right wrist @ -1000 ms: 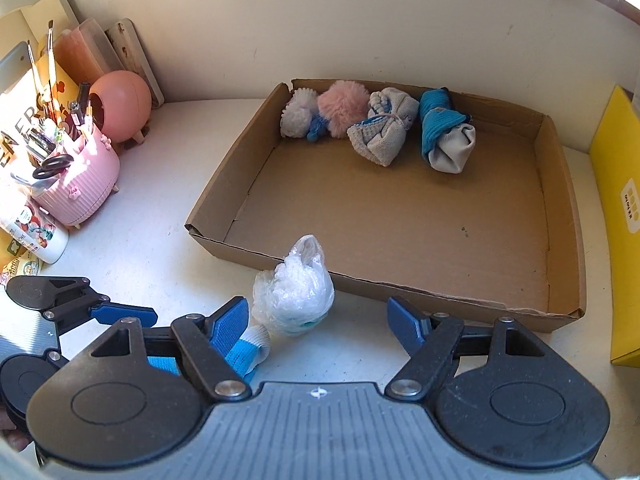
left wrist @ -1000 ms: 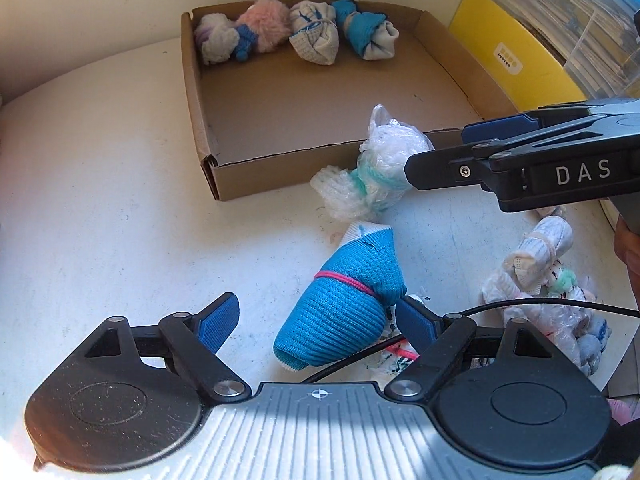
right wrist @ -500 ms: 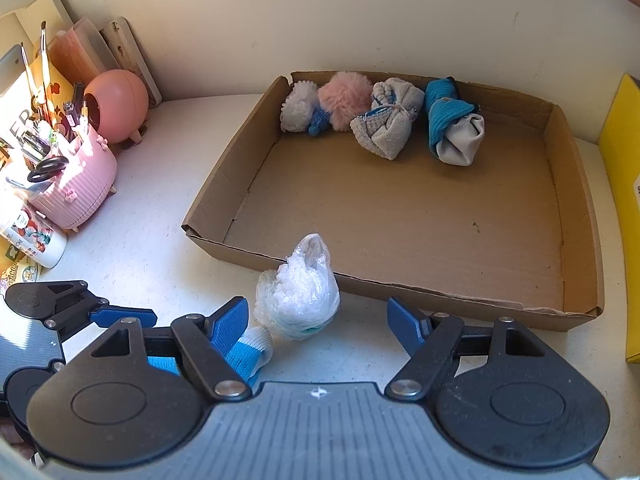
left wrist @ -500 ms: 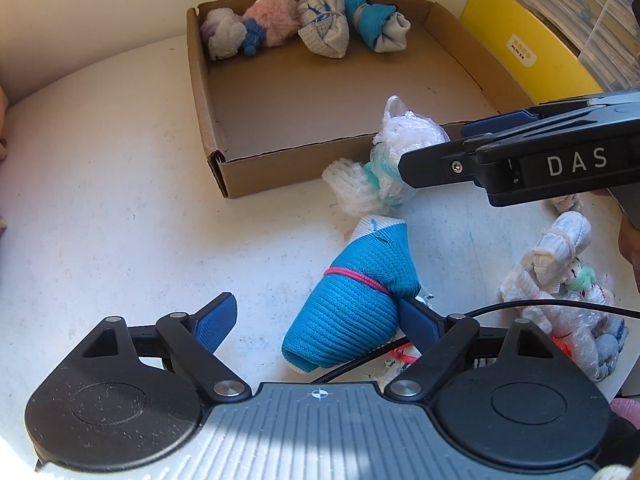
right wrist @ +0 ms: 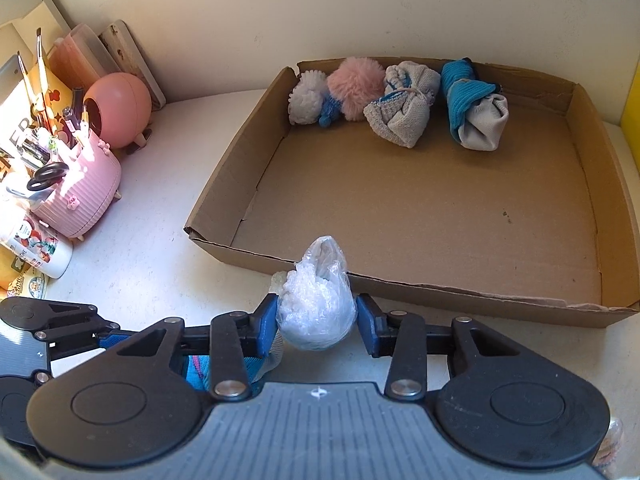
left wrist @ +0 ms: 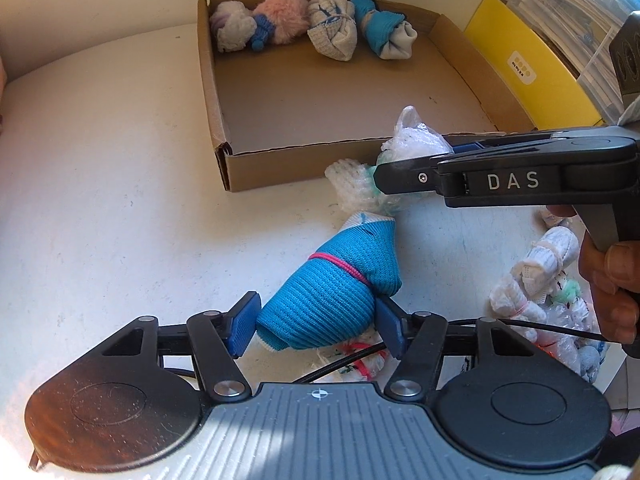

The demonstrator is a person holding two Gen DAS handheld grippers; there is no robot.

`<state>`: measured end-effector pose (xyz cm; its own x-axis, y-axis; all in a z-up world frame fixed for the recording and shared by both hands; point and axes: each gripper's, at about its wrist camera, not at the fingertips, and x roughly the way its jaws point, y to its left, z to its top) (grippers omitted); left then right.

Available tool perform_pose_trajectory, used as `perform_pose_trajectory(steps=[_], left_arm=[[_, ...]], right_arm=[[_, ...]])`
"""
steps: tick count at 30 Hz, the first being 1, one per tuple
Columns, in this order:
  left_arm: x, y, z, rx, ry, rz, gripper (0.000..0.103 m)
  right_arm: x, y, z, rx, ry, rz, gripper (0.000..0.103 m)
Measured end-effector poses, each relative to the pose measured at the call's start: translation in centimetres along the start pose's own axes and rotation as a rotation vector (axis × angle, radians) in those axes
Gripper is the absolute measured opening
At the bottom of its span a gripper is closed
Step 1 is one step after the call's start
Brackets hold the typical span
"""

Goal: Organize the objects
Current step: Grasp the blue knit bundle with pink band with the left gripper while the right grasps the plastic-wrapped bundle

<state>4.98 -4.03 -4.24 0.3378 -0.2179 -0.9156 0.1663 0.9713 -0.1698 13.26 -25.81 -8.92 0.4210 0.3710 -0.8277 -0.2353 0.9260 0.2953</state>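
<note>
My left gripper (left wrist: 316, 326) is shut on a blue sock bundle (left wrist: 336, 292) tied with a pink band, on the white table in front of a shallow cardboard tray (left wrist: 276, 168). My right gripper (right wrist: 318, 322) is shut on a plastic-wrapped white sock bundle (right wrist: 318, 308) just before the tray's near wall (right wrist: 440, 296). It also shows from the side in the left wrist view (left wrist: 408, 148). Several sock bundles (right wrist: 400, 104) lie in a row along the tray's far wall.
More sock bundles (left wrist: 536, 280) lie on the table at the right. A pink pen holder (right wrist: 76, 188), a pink round pot (right wrist: 118, 108) and a can (right wrist: 36, 248) stand at the left. A yellow folder (left wrist: 528, 76) stands right of the tray.
Both grippers have closed from wide open: the left onto the blue sock bundle, the right onto the plastic-wrapped bundle. Both have moved slightly forward.
</note>
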Motion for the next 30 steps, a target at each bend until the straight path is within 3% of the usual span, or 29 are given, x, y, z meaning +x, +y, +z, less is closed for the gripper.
perform_pose_trajectory(steps=[12, 23, 30], left_arm=[[0.3, -0.6, 1.1, 0.069, -0.012, -0.006, 0.068], [0.1, -1.3, 1.3, 0.136, -0.023, -0.015, 0.061], [-1.1, -1.3, 1.4, 0.129, -0.047, -0.01, 0.059]], right_arm=[[-2.2, -1.9, -1.3, 0.079, -0.012, -0.004, 0.037], [-2.4, -3.3, -1.9, 0.138, -0.004, 0.017, 0.036], [-4.5, -3.5, -1.4, 0.193, -0.067, 0.04, 0.036]])
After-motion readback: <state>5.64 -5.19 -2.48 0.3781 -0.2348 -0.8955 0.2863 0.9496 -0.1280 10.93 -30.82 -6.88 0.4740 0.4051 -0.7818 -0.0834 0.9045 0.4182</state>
